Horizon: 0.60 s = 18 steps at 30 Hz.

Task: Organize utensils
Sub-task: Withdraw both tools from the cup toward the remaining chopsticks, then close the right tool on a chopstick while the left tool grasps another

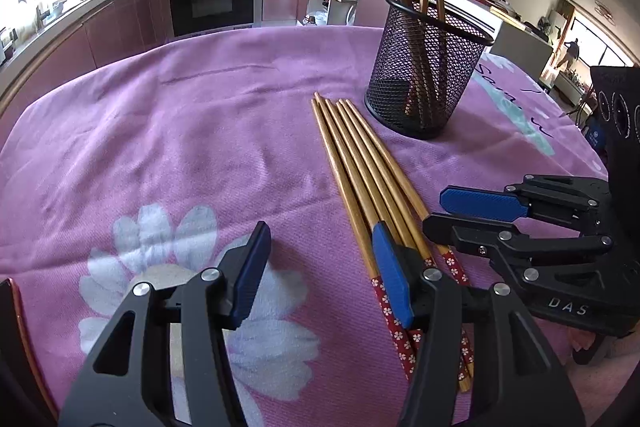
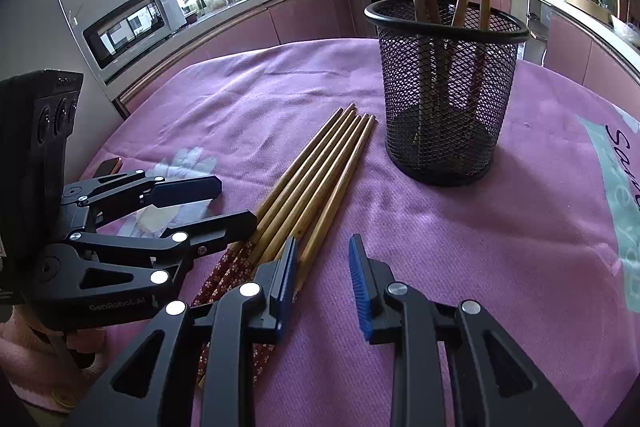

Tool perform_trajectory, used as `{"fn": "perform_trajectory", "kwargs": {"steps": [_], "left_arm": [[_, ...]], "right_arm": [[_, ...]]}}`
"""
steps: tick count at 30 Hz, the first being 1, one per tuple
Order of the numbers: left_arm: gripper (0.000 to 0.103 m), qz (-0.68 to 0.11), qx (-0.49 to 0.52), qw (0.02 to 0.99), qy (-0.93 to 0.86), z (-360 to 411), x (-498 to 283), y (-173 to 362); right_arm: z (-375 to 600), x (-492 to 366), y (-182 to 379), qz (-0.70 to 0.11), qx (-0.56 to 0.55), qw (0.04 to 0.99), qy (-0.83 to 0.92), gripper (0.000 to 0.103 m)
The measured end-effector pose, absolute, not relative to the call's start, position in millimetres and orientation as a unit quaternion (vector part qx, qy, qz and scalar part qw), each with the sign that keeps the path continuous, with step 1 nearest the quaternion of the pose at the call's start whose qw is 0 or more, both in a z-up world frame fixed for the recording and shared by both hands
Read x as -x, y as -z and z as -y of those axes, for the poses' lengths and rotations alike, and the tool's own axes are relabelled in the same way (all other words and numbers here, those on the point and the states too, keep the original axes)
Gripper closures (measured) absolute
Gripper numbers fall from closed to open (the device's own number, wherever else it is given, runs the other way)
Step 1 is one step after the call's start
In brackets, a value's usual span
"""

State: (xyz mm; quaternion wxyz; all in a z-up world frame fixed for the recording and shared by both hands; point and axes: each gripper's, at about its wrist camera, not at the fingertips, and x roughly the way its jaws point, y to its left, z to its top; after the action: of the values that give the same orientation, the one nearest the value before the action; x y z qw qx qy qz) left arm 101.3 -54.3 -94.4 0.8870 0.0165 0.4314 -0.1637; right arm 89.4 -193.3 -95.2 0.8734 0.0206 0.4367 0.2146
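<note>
Several loose wooden chopsticks (image 1: 360,171) (image 2: 312,179) with red flowered handles lie side by side on the purple cloth. A black mesh cup (image 1: 424,75) (image 2: 444,99) stands upright just beyond their tips and holds several more chopsticks. My left gripper (image 1: 320,275) (image 2: 236,205) is open, with only cloth between its fingers; its right finger lies over the handle ends of the bundle. My right gripper (image 2: 323,283) (image 1: 434,209) is open at the bundle's right side. The outermost chopstick runs along the inner face of its left pad (image 2: 286,279), unpinched.
The purple cloth (image 1: 180,147) with a white flower print covers a round table whose far edge drops toward kitchen cabinets and an oven. A flat dark object (image 2: 108,167), maybe a phone, lies at the left edge. A pink sleeve (image 2: 32,355) shows behind the left gripper.
</note>
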Motion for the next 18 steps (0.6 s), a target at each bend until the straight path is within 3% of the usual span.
{"fn": "perform_trajectory", "kwargs": {"steps": [8,18], "left_arm": [[0.067,-0.429,-0.041,0.89,0.148,55.0,-101.5,95.7],[0.068,-0.43,-0.028,0.891,0.147,52.4,-111.5,92.7]], "right_arm": [[193.7,-89.1,95.2,-0.436,-0.018,0.874,-0.214,0.08],[192.1,-96.4,95.1,-0.436,-0.016,0.876,-0.207,0.083]]}}
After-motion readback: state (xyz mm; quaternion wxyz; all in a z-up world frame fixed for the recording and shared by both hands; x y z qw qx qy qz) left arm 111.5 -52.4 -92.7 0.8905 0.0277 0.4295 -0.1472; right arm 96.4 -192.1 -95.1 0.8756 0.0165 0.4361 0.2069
